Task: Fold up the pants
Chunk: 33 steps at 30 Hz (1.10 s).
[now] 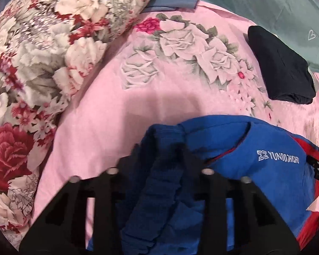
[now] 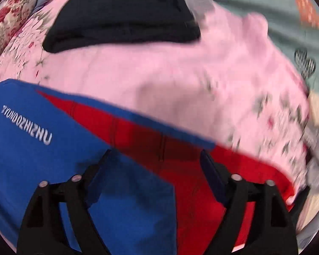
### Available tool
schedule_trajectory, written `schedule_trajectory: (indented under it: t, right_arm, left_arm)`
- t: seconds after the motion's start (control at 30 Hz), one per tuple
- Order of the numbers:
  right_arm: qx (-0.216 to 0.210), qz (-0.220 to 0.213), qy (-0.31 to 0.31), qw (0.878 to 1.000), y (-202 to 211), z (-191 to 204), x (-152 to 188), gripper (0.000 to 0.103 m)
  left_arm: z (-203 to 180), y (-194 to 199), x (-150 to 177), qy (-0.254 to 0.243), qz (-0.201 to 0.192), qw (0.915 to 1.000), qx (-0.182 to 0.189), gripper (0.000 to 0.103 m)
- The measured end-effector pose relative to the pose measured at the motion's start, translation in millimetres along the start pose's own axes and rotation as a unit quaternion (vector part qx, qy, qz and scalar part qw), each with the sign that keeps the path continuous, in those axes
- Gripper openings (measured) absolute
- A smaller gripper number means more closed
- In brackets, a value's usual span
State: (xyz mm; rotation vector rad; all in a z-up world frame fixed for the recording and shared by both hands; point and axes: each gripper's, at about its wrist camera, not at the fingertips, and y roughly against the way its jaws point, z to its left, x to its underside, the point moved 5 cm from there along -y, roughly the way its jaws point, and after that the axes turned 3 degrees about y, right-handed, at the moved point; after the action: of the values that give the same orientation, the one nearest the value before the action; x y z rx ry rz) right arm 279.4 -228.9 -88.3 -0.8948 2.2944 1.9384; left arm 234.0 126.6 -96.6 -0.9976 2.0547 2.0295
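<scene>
The blue pants with red side panels and white lettering lie bunched on a pink flowered sheet. My left gripper is shut on their ribbed dark-blue waistband, which runs up between the two black fingers. In the right wrist view the pants spread across the lower half, blue on the left and red on the right. My right gripper hovers over them with its jaws wide apart and nothing pinched; this view is motion-blurred.
A folded dark garment lies on the pink sheet beyond the pants. A thick red-and-white floral quilt bulges at the left. Teal bedding borders the far right.
</scene>
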Motion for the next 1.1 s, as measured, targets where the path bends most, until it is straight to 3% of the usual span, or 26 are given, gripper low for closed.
schedule_trajectory:
  t: [0.07, 0.1, 0.13, 0.17, 0.2, 0.3, 0.4, 0.43, 0.47, 0.5, 0.53, 0.63, 0.7, 0.77, 0.83, 0.87, 0.9, 0.93, 1.0, 1.1]
  right_arm:
    - [-0.001, -0.010, 0.018, 1.000, -1, 4, -10, 0.080]
    - [-0.023, -0.013, 0.015, 1.000, -3, 5, -15, 0.060]
    - [-0.053, -0.015, 0.009, 0.998, -3, 7, -18, 0.031]
    - [-0.078, -0.017, 0.003, 0.997, -2, 9, -21, 0.023]
    - [-0.066, -0.018, 0.006, 0.998, -1, 8, -24, 0.011]
    - [-0.072, -0.021, 0.006, 0.997, 2, 8, -27, 0.001]
    - [-0.103, -0.033, -0.020, 0.994, 13, -2, -27, 0.002]
    - [-0.111, -0.034, -0.025, 0.993, 15, -3, -23, 0.009]
    - [-0.116, -0.030, -0.028, 0.992, 17, -6, -22, 0.024]
    - [-0.114, -0.028, -0.031, 0.993, 17, -9, -22, 0.062]
    - [-0.097, -0.038, -0.024, 0.994, 19, -11, -23, 0.073]
    - [-0.051, -0.036, 0.025, 0.998, 9, -1, -20, 0.073]
    - [-0.058, -0.020, 0.041, 0.997, -9, 5, -20, 0.073]
    - [-0.072, -0.035, 0.040, 0.996, -10, 2, -22, 0.071]
    - [-0.123, -0.035, 0.027, 0.991, -10, 3, -27, 0.037]
    - [-0.125, -0.035, 0.029, 0.991, -9, 4, -29, 0.032]
    - [-0.138, -0.033, 0.032, 0.989, -8, 7, -29, 0.014]
    - [-0.143, -0.030, 0.032, 0.989, -8, 10, -29, 0.007]
    - [-0.144, -0.031, 0.021, 0.989, -3, 11, -26, 0.005]
    - [-0.170, -0.068, -0.014, 0.983, 29, 5, -15, 0.005]
  left_arm:
    - [-1, 1, 1, 0.008, -0.012, 0.9999, 0.005, 0.023]
    - [-1, 1, 1, 0.010, -0.018, 0.9998, 0.004, 0.022]
    - [-2, 1, 1, 0.006, -0.022, 0.9997, 0.005, 0.021]
    - [-2, 2, -1, 0.004, -0.026, 0.9996, 0.009, 0.020]
    - [-1, 4, -3, 0.006, -0.032, 0.9994, 0.015, 0.017]
    - [4, 8, -7, 0.028, -0.036, 0.9982, 0.039, 0.015]
    - [10, 8, -8, 0.050, -0.027, 0.9968, 0.057, 0.015]
    - [10, 8, -8, 0.053, -0.025, 0.9965, 0.060, 0.015]
    - [10, 10, -7, 0.054, -0.025, 0.9963, 0.061, 0.016]
    - [9, 12, -7, 0.054, -0.025, 0.9962, 0.064, 0.016]
    - [8, 13, -6, 0.052, -0.026, 0.9961, 0.066, 0.017]
    - [9, 15, -6, 0.049, -0.032, 0.9962, 0.065, 0.022]
    - [9, 11, -6, 0.047, -0.028, 0.9966, 0.062, 0.023]
    - [5, 6, -4, 0.034, -0.023, 0.9974, 0.059, 0.016]
    - [2, 5, -5, 0.023, -0.027, 0.9982, 0.049, 0.016]
    - [1, 4, -6, 0.023, -0.028, 0.9982, 0.048, 0.015]
    - [2, 4, -6, 0.024, -0.030, 0.9981, 0.049, 0.014]
    - [3, 5, -6, 0.026, -0.031, 0.9979, 0.051, 0.013]
    - [3, 13, -6, 0.027, -0.038, 0.9972, 0.059, 0.010]
    - [-3, 42, -1, -0.014, -0.058, 0.9971, 0.049, 0.009]
